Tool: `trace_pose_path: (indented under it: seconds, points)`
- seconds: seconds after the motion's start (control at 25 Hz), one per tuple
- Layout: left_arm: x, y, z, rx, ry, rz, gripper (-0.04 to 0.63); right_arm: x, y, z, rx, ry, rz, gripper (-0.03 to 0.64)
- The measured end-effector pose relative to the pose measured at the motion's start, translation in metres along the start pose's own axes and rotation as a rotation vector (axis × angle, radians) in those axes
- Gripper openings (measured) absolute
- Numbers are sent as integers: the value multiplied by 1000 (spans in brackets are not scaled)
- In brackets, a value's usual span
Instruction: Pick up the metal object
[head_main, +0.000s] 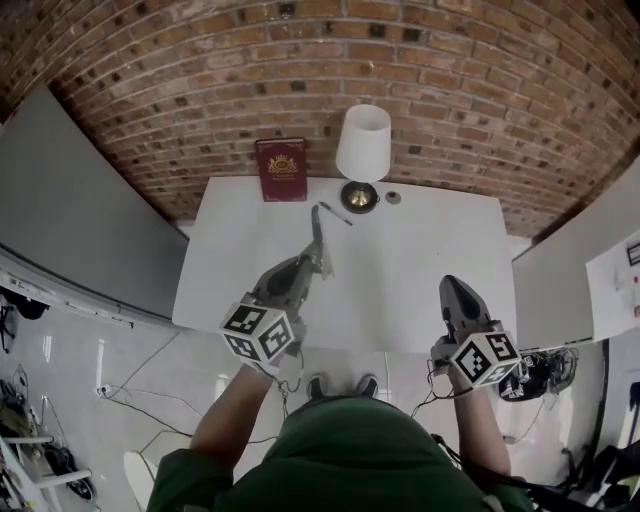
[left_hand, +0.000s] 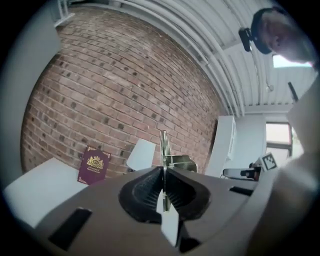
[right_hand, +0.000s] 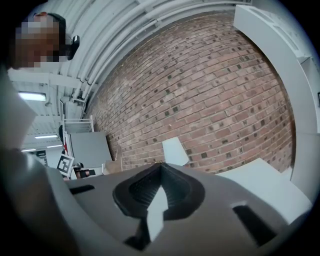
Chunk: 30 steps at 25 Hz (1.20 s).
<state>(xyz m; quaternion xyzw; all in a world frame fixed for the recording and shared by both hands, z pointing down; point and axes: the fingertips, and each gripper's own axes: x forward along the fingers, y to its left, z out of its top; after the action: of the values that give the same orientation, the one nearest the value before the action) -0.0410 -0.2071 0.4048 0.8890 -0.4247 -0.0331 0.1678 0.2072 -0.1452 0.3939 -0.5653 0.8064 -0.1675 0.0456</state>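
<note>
My left gripper (head_main: 318, 265) is squeezed tight on the metal object (head_main: 317, 235) — a thin shiny piece, up in the air over the white table (head_main: 420, 270). It points toward the lamp (head_main: 362, 145). My right gripper (head_main: 455, 288) is pinched together — nothing in it.

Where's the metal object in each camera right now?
Head view: metal object centre, over the table, in the left gripper.
Left gripper view: metal object upright at centre, clamped between the jaws.
Right gripper view: not made out.
Shared landmark: white lampshade, in all three.
</note>
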Motion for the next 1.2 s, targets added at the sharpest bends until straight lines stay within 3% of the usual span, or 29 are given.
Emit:
trace_pose_path:
  seconds: [0.24, 0.44, 1.2]
  points:
    - [-13, 3, 29, -183, -94, -34, 8, 14, 23, 26, 35, -25, 66, 3]
    - [-22, 5, 42, -287, -152, -57, 8, 22, 34, 31, 55, -40, 102, 3]
    - [-27, 1, 44, -326, -154, -44, 9, 25, 32, 29, 56, -45, 121, 3]
